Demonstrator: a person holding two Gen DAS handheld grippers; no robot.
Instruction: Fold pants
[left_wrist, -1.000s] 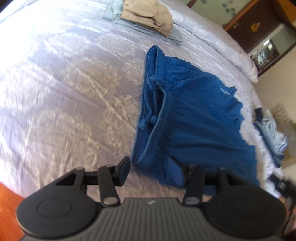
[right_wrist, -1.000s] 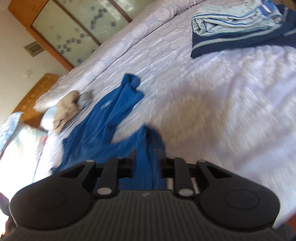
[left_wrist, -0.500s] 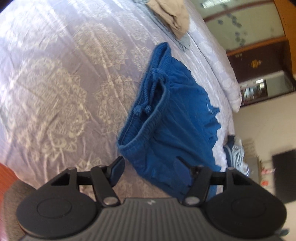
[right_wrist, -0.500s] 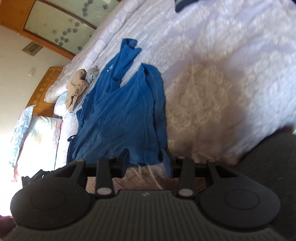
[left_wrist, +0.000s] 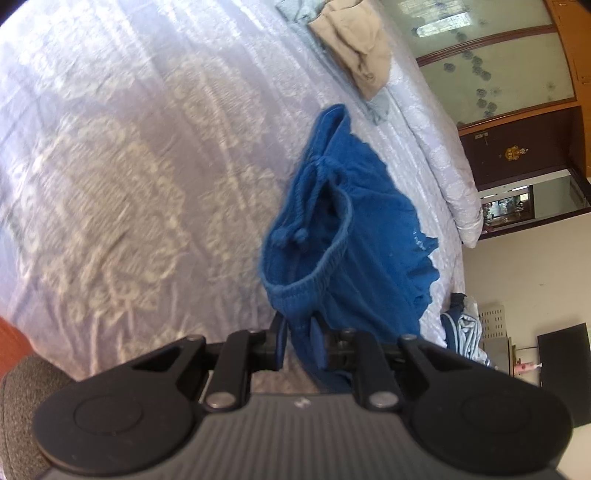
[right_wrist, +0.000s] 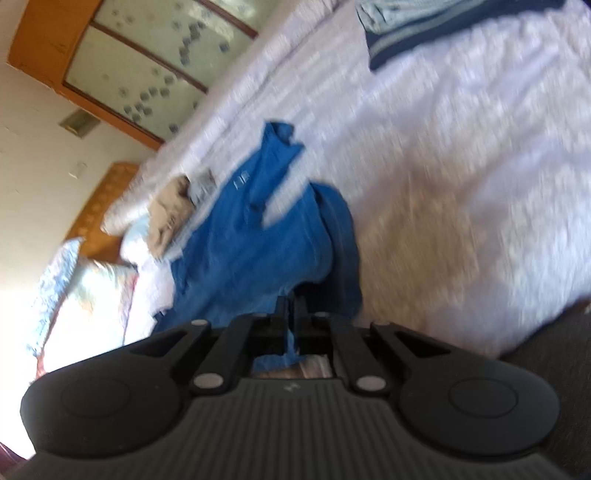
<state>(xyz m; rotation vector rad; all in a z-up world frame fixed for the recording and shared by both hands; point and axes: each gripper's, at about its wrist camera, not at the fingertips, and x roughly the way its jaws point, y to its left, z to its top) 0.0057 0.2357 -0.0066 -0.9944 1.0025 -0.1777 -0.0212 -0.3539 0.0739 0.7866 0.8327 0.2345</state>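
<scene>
- Left gripper (left_wrist: 297, 341): jaws drawn in and pinching the blue pants (left_wrist: 343, 240) at the near waistband corner; fabric bunched between the fingers, with a fold hanging below them.
- Right gripper (right_wrist: 291, 314): jaws nearly together, clamped on a thin edge of the blue pants (right_wrist: 251, 251), at the hem end as far as the blur allows; a scrap of blue cloth shows behind the fingers.
- Pants location: on the bed, over the pale lilac bedspread (left_wrist: 129, 166) with a cream floral pattern. Near end is lifted off the cover in the left wrist view; the rest trails away across the bed.
- Waistband (left_wrist: 314, 280) gapes open toward the left camera; the drawstring (left_wrist: 301, 232), with knotted ends, hangs across the opening.
- Right wrist view: pants spread wide with one leg tip (right_wrist: 280, 136) pointing to the far edge of the bed; a small pale logo sits near that leg. This view is motion-blurred.
- Tan garment (left_wrist: 354, 44) lies on a grey-blue one at the far side of the bed, apart from the pants.
- Folded pile of navy and light-blue clothes (right_wrist: 424, 26) sits at the far right of the bed in the right wrist view, well apart from the pants.
- Wooden-framed frosted glass panels (right_wrist: 147, 66) stand behind the bed.
</scene>
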